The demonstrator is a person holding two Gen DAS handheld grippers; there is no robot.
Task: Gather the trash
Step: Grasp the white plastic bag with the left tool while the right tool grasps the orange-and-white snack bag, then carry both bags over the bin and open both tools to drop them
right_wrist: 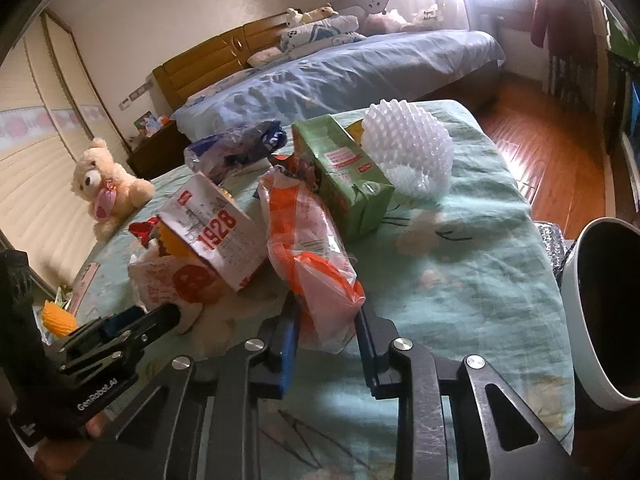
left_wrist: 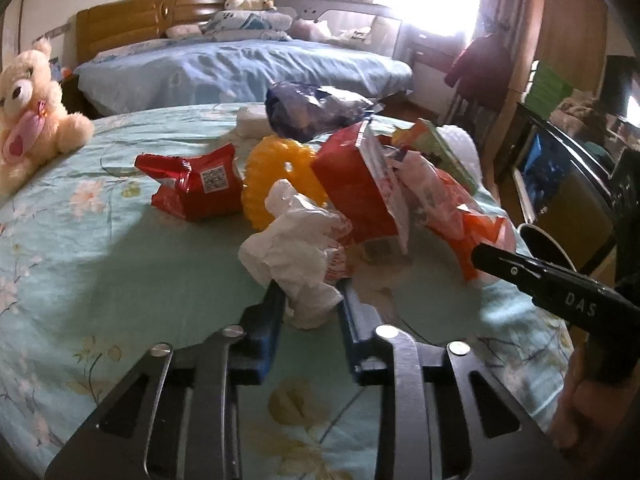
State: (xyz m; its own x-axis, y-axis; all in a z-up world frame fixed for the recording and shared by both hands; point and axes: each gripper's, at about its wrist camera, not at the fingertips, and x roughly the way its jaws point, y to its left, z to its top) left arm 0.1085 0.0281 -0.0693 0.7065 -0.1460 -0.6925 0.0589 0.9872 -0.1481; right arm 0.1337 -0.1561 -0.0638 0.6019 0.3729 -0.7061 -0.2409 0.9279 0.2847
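Observation:
Trash lies heaped on a table with a pale green flowered cloth [left_wrist: 100, 240]. My left gripper [left_wrist: 310, 292] is shut on a crumpled white plastic bag [left_wrist: 292, 248] at the near edge of the heap. My right gripper [right_wrist: 326, 312] is shut on an orange and clear plastic bag [right_wrist: 308, 248]. Behind them lie a red and white carton marked 1928 [right_wrist: 216, 232], a red foil packet [left_wrist: 196, 184], a yellow foam net [left_wrist: 276, 168], a dark blue bag [left_wrist: 316, 108], a green carton [right_wrist: 344, 172] and a white foam net [right_wrist: 408, 148].
A white bin with a dark inside [right_wrist: 600, 312] stands at the table's right edge. A cream teddy bear [left_wrist: 28, 108] sits at the far left of the table. Beyond are a blue bed [left_wrist: 240, 68] and a wooden floor [right_wrist: 540, 152].

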